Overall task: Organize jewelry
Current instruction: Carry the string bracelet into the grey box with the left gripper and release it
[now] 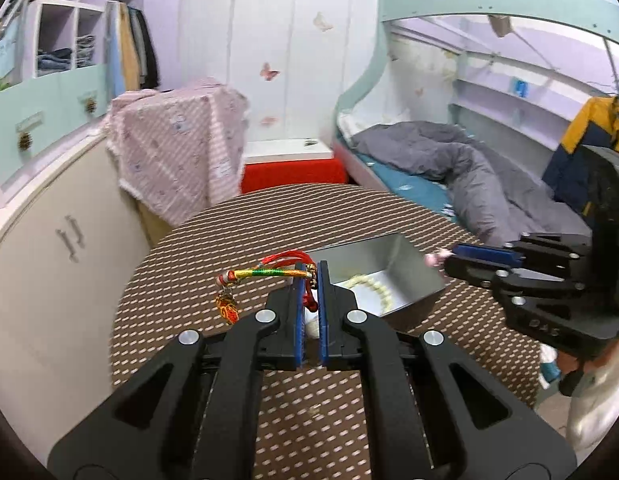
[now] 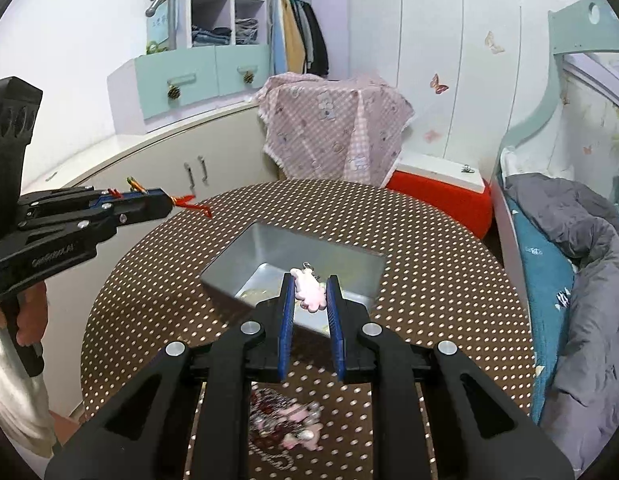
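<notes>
The left gripper (image 1: 312, 280) hides part of the red cord (image 1: 309, 294) and the bead string (image 1: 379, 290) in the tray (image 1: 405, 256); jewelry (image 2: 285, 420) under the right gripper (image 2: 309, 286) blurs together

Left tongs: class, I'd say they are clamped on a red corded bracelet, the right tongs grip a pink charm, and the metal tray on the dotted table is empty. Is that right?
Not quite: the metal tray is not empty. The left wrist view shows a cream beaded bracelet lying in it. The rest stands: left tongs clamp the red corded bracelet, right tongs grip the pink charm.
</notes>
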Tool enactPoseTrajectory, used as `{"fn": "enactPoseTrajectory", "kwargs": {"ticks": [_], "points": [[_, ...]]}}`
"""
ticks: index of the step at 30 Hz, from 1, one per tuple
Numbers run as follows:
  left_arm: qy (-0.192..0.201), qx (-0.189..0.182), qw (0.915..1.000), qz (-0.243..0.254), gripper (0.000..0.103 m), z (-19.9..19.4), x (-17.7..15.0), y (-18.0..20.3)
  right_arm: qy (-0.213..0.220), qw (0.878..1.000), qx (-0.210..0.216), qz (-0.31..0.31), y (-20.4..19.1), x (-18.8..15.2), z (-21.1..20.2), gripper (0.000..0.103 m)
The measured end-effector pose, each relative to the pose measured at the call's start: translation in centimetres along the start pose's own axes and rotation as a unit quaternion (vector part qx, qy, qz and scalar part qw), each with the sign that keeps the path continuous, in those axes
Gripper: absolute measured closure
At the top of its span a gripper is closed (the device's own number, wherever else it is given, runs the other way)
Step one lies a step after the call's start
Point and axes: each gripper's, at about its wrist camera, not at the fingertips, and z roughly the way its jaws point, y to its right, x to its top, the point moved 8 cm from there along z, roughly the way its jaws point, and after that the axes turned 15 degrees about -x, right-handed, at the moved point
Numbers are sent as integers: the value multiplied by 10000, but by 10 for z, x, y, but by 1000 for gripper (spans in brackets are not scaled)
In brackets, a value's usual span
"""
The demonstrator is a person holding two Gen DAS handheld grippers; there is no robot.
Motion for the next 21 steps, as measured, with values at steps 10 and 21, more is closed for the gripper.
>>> {"fn": "enactPoseTrajectory", "kwargs": {"ticks": [10,21], "points": [[-242,-703,9966,-344,97,41,-4,16,-156,9999,25,53,10,2,24,89],[-651,-775,9936,-495,96,72,-15,16,-319,9992,76,209,22,-2,44,57]]}}
